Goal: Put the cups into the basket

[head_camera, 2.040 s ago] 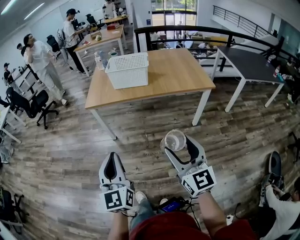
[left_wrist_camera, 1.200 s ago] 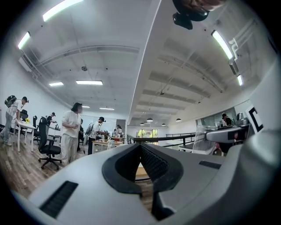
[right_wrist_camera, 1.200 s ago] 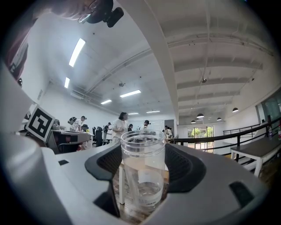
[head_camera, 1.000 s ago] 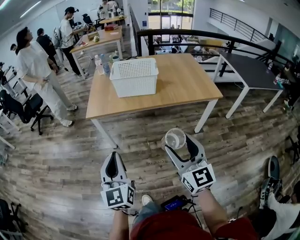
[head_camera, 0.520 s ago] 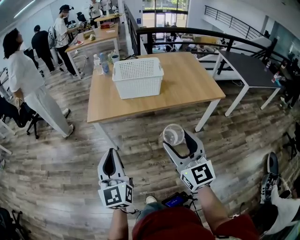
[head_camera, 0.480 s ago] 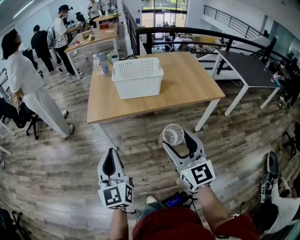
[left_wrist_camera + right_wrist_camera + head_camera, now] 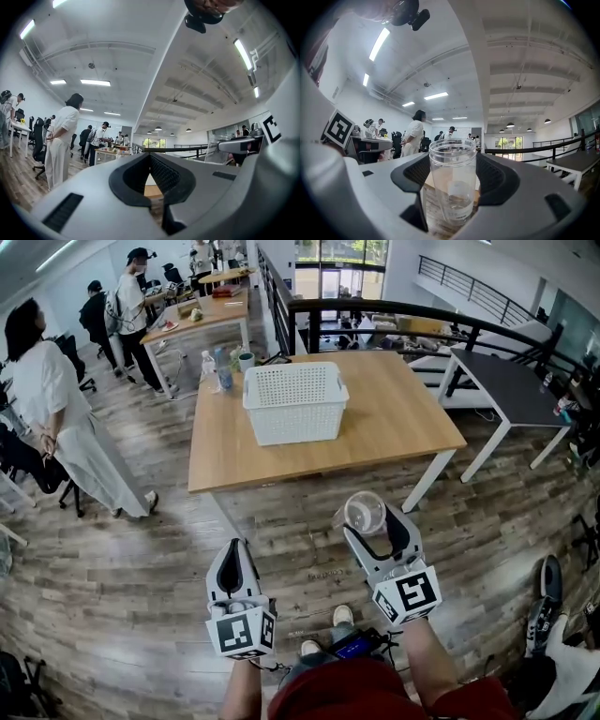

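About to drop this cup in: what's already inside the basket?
No cups show inside the basket; the head view shows only its perforated inner walls. Its near wall covers the near part of its floor. The cup is held in the right gripper.

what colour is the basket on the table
White basket, clearest in the head view.

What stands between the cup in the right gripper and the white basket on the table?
Nothing visible. The cup, clamped between the jaws of the right gripper, faces only wooden floor, then the near edge of the table; the basket sits open-topped on it.
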{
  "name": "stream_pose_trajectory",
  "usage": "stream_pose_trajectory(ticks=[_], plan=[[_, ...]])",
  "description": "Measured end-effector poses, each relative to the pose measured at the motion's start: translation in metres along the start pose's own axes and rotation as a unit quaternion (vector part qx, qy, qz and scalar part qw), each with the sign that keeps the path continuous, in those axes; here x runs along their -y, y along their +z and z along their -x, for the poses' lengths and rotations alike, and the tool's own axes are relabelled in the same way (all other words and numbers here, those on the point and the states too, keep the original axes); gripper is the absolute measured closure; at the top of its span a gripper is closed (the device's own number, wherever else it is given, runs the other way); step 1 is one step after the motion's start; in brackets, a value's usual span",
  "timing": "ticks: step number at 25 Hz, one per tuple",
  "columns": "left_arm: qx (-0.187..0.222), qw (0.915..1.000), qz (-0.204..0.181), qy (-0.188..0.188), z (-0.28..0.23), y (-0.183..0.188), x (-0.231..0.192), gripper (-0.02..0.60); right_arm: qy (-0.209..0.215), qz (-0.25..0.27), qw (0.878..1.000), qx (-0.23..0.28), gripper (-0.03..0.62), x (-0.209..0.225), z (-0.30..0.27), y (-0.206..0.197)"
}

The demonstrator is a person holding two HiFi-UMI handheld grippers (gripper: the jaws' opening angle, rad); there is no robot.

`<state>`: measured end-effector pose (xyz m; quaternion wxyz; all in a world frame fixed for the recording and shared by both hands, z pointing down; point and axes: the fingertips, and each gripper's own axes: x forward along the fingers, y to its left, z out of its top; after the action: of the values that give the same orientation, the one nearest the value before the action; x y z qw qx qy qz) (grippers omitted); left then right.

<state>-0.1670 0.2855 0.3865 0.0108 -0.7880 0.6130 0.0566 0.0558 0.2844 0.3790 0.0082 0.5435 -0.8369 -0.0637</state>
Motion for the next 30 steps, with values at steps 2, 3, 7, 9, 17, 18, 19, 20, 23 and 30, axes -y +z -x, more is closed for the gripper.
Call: stream_pose_trajectory(ticks=[2, 3, 7, 9, 17, 18, 19, 20, 23, 30], plan=[[0.001, 1.0, 0.001, 0.004, -0.008, -0.001, -0.002, 0.581, 0.002, -0.002, 1.0, 0.001, 0.299, 0.004, -0.008, -0.002], [0.002, 1.0, 0.0, 0.005, -0.013, -0.001, -0.002, 0.581, 0.004, -0.002, 1.0, 0.002, 0.299, 0.006, -0.012, -0.002], [0.004, 1.0, -0.003, 0.007, -0.036, -0.003, 0.002, 0.581, 0.008, -0.005, 1.0, 0.005, 0.299, 0.023, -0.029, -0.006], [-0.001, 1.0, -0.003, 0.008, -0.05, -0.005, 0.004, 0.581, 0.011, -0.008, 1.0, 0.005, 0.299, 0.032, -0.041, -0.009], [-0.007, 0.9999, -0.006, 0.011, -0.102, -0.008, 0.014, 0.581, 0.019, -0.019, 1.0, 0.002, 0.299, 0.07, -0.081, -0.018], [-0.008, 0.9999, -0.006, 0.012, -0.108, -0.009, 0.014, 0.581, 0.02, -0.021, 1.0, 0.002, 0.299, 0.074, -0.085, -0.018], [-0.009, 0.9999, -0.007, 0.012, -0.114, -0.01, 0.015, 0.581, 0.021, -0.022, 1.0, 0.002, 0.299, 0.077, -0.089, -0.019], [-0.01, 0.9998, -0.009, 0.013, -0.12, -0.01, 0.016, 0.581, 0.022, -0.024, 0.999, 0.002, 0.299, 0.082, -0.094, -0.02], [-0.011, 0.9998, -0.012, 0.015, -0.135, -0.01, 0.02, 0.581, 0.026, -0.026, 0.999, 0.001, 0.299, 0.094, -0.105, -0.023], [-0.018, 0.9997, -0.009, 0.017, -0.169, -0.011, 0.031, 0.581, 0.035, -0.027, 0.999, 0.005, 0.299, 0.12, -0.127, -0.021]])
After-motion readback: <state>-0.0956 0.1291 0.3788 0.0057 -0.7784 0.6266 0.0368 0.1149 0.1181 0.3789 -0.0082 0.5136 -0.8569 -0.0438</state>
